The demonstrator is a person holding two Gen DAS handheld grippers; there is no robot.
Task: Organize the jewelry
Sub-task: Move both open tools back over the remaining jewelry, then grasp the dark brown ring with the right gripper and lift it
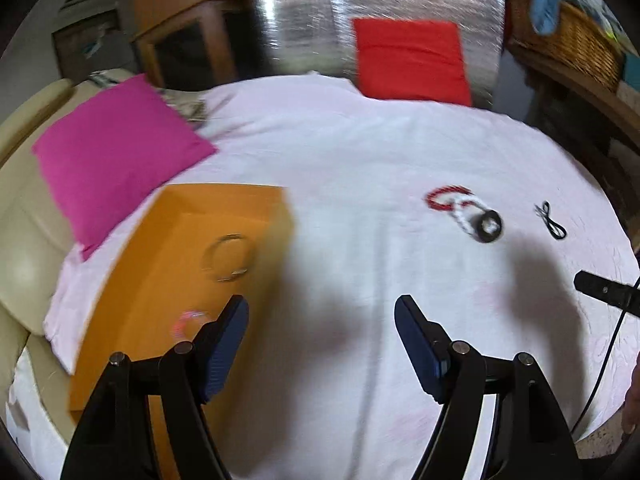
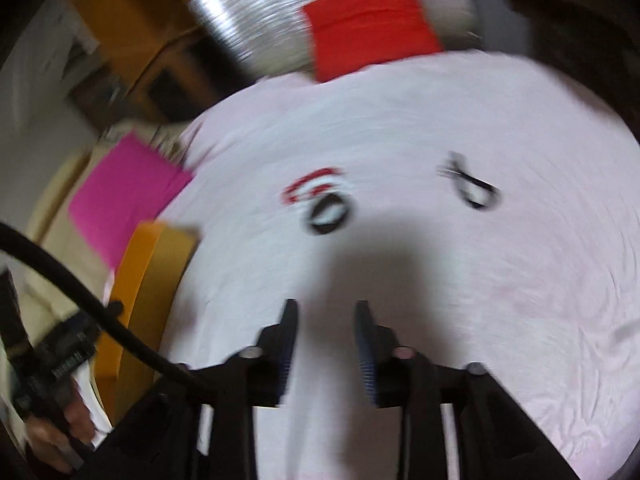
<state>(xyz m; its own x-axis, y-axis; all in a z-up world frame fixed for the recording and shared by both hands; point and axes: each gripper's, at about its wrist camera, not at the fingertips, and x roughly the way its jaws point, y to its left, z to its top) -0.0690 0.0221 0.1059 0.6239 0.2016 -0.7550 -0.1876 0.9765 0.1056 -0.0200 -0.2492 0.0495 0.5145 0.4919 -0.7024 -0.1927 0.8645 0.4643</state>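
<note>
An open orange box [image 1: 168,264] lies on the pale pink cloth [image 1: 360,152] at the left; in it are a metal bangle [image 1: 229,258] and a small pink bracelet [image 1: 191,320]. A red bracelet [image 1: 446,197], a white beaded one [image 1: 464,213] and a black ring-shaped piece [image 1: 487,226] lie together at the right, with a thin black piece [image 1: 551,222] beyond. My left gripper [image 1: 322,312] is open and empty beside the box. My right gripper [image 2: 326,312] is open and empty above the cloth, short of the red bracelet [image 2: 310,184], black ring [image 2: 329,214] and thin black piece [image 2: 474,188].
A magenta cushion [image 1: 116,152] lies behind the box and a red cushion [image 1: 412,60] at the far edge. A wicker basket [image 1: 576,40] stands on a shelf at the back right. The orange box edge [image 2: 152,280] and a black cable [image 2: 80,288] sit left in the right wrist view.
</note>
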